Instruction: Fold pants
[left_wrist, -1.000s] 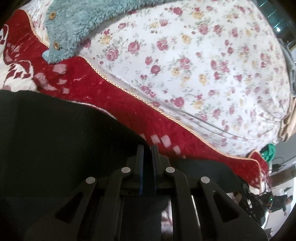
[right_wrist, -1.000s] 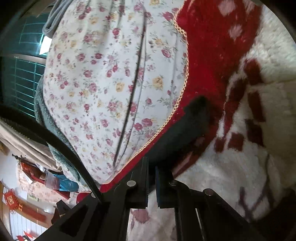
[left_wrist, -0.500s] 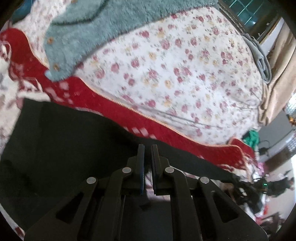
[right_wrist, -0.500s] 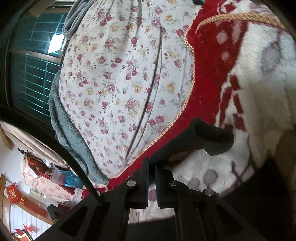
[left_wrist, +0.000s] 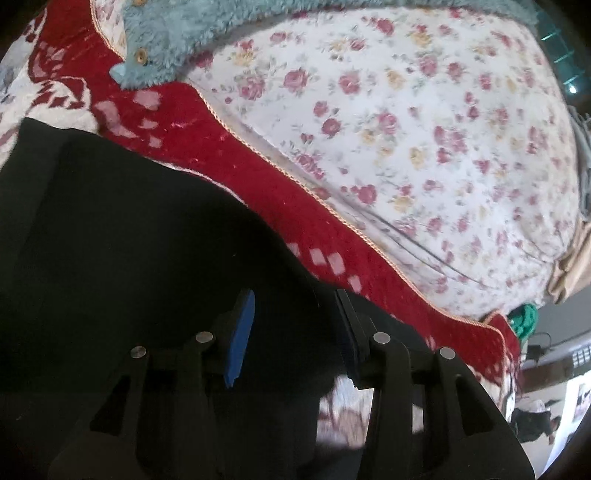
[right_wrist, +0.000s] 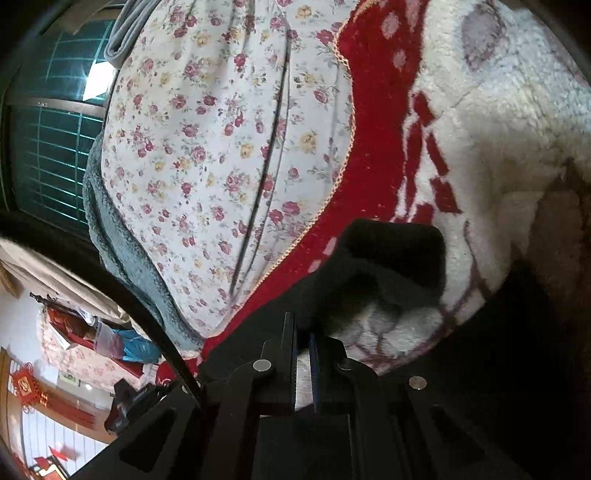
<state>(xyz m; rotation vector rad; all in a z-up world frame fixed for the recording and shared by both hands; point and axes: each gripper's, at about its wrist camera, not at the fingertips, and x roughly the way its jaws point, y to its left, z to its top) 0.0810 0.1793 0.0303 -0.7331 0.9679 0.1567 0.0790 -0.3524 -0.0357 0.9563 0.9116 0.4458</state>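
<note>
1. So, left wrist view first: the left gripper (left_wrist: 295, 317) has its jaws spread wide apart, holding nothing, and it sits low over the black pants (left_wrist: 122, 236).
2. Those pants fill the lower left of that view, lying flat on the red and white fleece blanket (left_wrist: 258, 184), with their far edge running diagonally along the blanket's red border.
3. Past the red border is a floral sheet (left_wrist: 424, 129), and a fuzzy teal garment (left_wrist: 177, 44) with buttons lies across its top left, one corner drooping onto the red.
4. Right wrist view: the right gripper (right_wrist: 303, 332) has its jaws nearly together, with a thin gap between the blue pads. Black cloth meets the tips, but honestly I can't tell if it's actually pinched.
5. A folded-over corner of the pants (right_wrist: 391, 254) bulges up just ahead of those jaws, resting on the blanket's (right_wrist: 498, 129) white fleece.
6. The floral sheet (right_wrist: 207, 147) covers the left half of that view.
</note>
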